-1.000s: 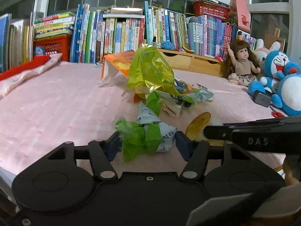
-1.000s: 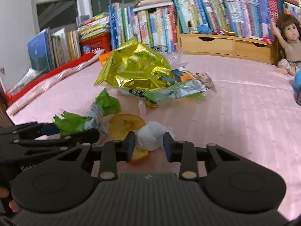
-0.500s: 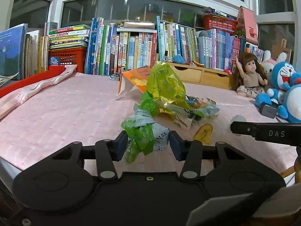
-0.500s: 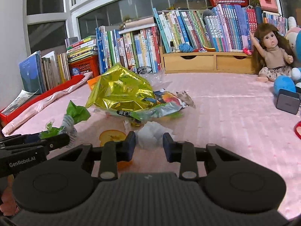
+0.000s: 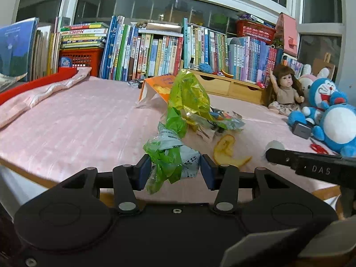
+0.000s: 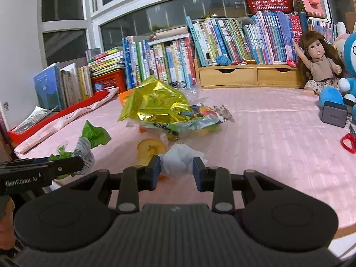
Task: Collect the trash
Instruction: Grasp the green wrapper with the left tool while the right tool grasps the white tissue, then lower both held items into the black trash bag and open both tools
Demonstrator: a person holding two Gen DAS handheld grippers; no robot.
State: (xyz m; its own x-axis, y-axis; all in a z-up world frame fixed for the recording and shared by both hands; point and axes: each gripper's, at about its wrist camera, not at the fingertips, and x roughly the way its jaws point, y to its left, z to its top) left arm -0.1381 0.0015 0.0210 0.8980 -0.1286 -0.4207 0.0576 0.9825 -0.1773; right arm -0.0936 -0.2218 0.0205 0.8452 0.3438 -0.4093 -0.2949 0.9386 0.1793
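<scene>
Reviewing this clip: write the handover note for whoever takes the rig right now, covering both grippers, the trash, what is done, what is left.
Left gripper: shut on the green wrapper, lifted clear of the pink bedcover.
Right gripper: shut on the white tissue wad, also off the cover.
Still on the bed: the fruit peel and the pile of gold foil bag with snack packets; an orange bag behind it.
Done: two pieces picked up.
Left: drop both somewhere; no bin shows in either view. Then clear the peel and the pile.

A doll and blue plush toys sit before rows of books on pink bedding.
</scene>
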